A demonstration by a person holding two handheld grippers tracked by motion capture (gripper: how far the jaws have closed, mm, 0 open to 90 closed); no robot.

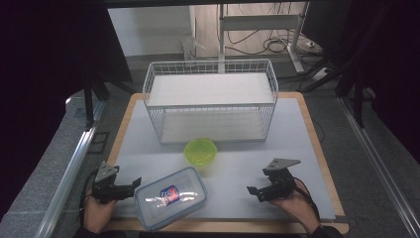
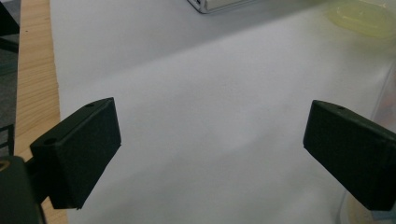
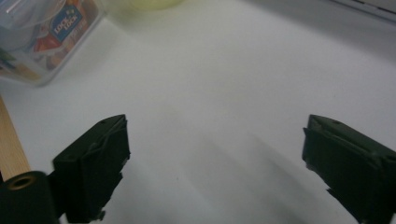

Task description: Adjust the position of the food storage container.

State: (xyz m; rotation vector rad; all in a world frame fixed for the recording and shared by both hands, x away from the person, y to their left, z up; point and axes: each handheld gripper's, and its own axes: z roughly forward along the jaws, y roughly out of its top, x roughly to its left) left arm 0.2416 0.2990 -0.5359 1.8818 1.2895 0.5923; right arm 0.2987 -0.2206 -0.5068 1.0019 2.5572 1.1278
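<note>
Clear plastic forms the lidded container (image 1: 170,197), which lies flat on the table (image 1: 297,148) near the front edge, just beside the left tongs (image 1: 132,184). Its long axis runs from near-left to far-right, slightly skewed to the table edge; a printed label shows through the lid. The left tongs are wide open with nothing between the jaws, tips close to the container's left corner. Just beyond the container sits a green bowl (image 1: 200,151), and behind that stands a white wire rack (image 1: 210,99) with two shelves. The right tongs (image 1: 253,191), well apart from the container, are also spread wide and hold nothing. In the left gripper view the container (image 2: 390,100) is cut off at the frame edge and blurred.
</note>
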